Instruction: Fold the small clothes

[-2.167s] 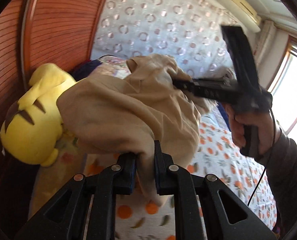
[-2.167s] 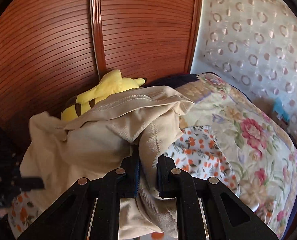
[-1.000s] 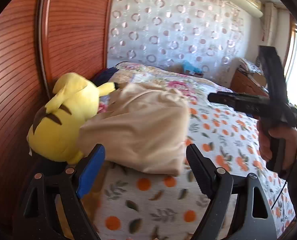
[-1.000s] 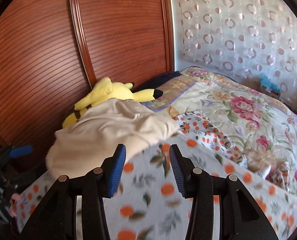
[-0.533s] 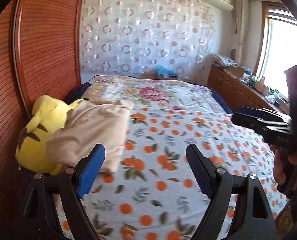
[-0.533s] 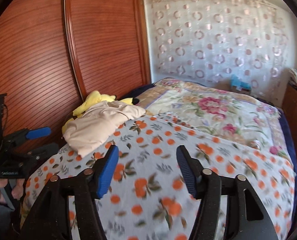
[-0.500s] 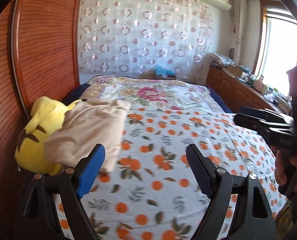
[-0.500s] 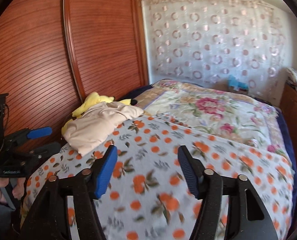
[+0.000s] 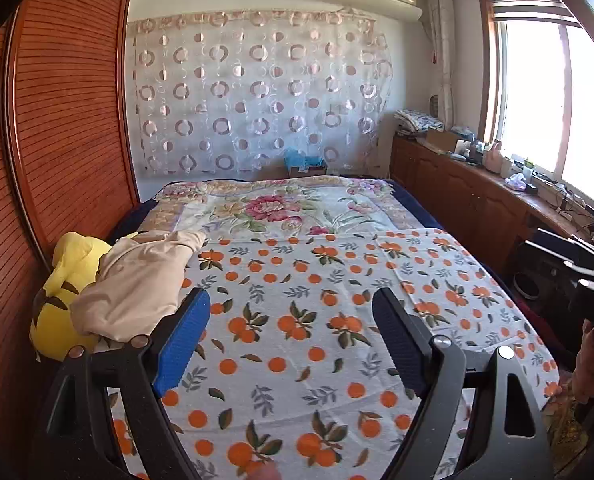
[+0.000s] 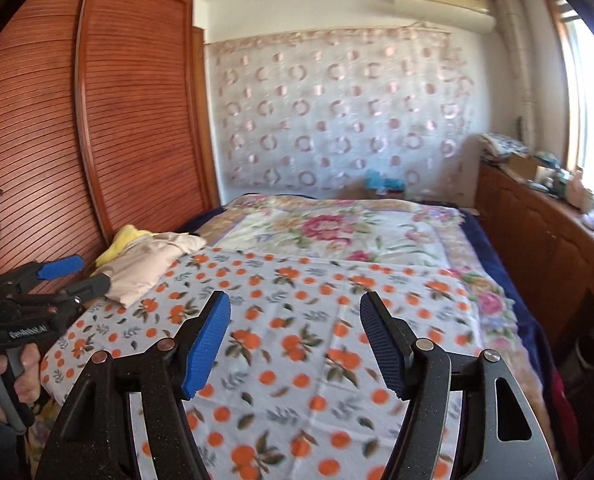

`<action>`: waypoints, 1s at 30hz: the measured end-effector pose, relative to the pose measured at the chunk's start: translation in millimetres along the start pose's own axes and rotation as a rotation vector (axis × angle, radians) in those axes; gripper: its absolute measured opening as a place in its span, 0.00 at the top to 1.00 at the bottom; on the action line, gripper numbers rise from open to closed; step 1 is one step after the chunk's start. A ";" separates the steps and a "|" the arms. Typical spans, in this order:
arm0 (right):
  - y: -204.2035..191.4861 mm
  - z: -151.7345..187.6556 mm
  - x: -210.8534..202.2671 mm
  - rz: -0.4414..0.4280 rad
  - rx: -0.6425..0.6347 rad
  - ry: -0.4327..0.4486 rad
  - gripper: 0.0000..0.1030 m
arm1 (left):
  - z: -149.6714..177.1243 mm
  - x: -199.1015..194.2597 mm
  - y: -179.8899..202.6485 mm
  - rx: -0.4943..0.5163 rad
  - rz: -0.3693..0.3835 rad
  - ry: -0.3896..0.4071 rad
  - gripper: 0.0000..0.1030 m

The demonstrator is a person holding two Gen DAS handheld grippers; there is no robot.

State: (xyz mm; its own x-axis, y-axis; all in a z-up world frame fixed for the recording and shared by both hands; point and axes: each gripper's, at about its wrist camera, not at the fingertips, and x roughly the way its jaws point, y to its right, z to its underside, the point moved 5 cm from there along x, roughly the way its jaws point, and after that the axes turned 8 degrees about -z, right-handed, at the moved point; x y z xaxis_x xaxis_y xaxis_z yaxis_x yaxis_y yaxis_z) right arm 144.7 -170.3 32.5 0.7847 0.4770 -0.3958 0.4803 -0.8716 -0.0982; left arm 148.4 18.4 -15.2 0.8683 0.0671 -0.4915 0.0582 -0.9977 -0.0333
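The folded beige garment [image 9: 137,280] lies at the left edge of the bed, partly on top of a yellow plush toy [image 9: 63,276]. My left gripper [image 9: 291,295] hangs open over the orange-print sheet [image 9: 297,332], to the right of the garment and clear of it. The right gripper [image 10: 295,299] is open too, with only sheet between its blue pads. From the right wrist, the garment [image 10: 149,260] sits far left, just beyond the left gripper [image 10: 91,271], which a hand holds. In the left wrist view the right gripper [image 9: 535,242] shows at the right edge.
A flowered blanket [image 9: 281,208] covers the far half of the bed. A slatted wooden wardrobe [image 9: 57,120] stands close along the left. A low wooden cabinet [image 9: 457,196] with clutter on top runs under the window on the right.
Both grippers let go of the beige garment, which now rests on the plush toy. Both have pulled back from it, so more of the bed shows, and the right jaws stand wider.
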 end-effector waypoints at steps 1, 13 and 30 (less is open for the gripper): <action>1.4 2.3 -2.7 0.008 0.004 0.002 0.33 | 0.5 -3.4 4.2 0.005 0.005 0.004 0.19; -8.3 15.1 -25.4 0.036 0.047 0.038 0.33 | -9.2 -29.5 28.6 0.025 0.008 0.058 0.19; 6.7 27.3 -32.2 0.030 0.046 0.064 0.33 | -4.1 -31.1 30.7 0.013 0.002 0.055 0.19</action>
State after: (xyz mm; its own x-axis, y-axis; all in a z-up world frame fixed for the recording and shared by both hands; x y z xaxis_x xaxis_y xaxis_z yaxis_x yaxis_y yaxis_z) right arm 111.9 -194.6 19.7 0.8228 0.4552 -0.3402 0.4385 -0.8894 -0.1295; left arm 125.2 -14.3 2.6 0.8940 0.0650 -0.4433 0.0506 -0.9977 -0.0442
